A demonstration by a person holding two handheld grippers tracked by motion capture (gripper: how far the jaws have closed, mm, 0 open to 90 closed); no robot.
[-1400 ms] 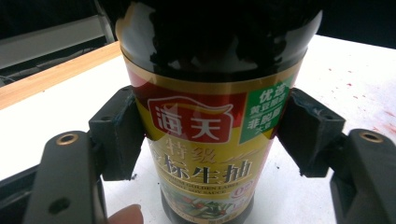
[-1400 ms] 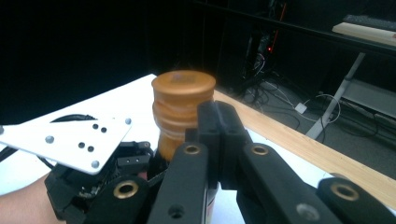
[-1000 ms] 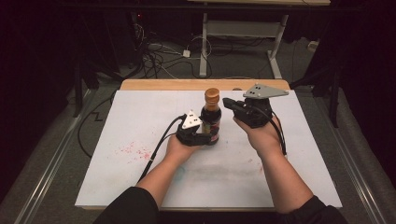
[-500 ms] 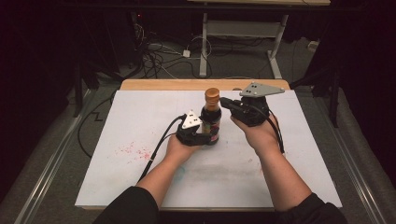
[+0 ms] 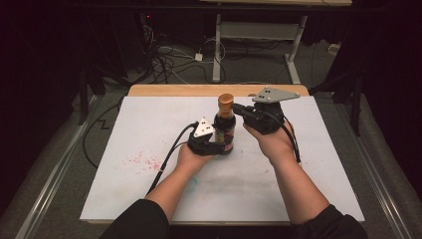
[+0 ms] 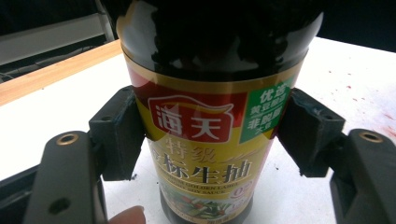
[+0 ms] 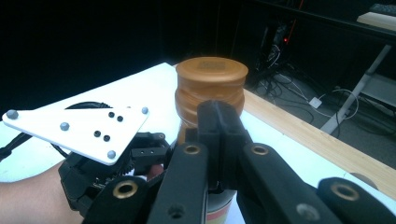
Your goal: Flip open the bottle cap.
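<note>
Soy sauce bottle point(image 5: 225, 130) stands upright near the middle of the white tabletop point(image 5: 149, 134), left gripper point(image 5: 211, 145) clamped on its lower body, jaws closed onto the label from both sides with the pads point(image 6: 119, 135) pressing the glass. Right gripper point(image 5: 239, 108) has its jaws fully shut, nothing between them, tips lying against the brown cap point(image 7: 211, 88) at neck height.

Risks: shut right jaws can't grasp the cap, so a push from them would tip the tall bottle or make it pivot in the left grip. The glossy label is slick; a twist on the cap could spin the bottle between the pads. Loosening the cap at a tilt would spill sauce on the tabletop.

Views: left gripper view shows pad contact on the label and a fingertip point(image 6: 126, 215) at the bottom edge, but cuts off the cap. Right gripper view shows the closed tips against the cap and the left gripper's white plate point(image 7: 77, 128), not the base. High view gives both hands and the bottle's place; the pad contact is too small to read.
</note>
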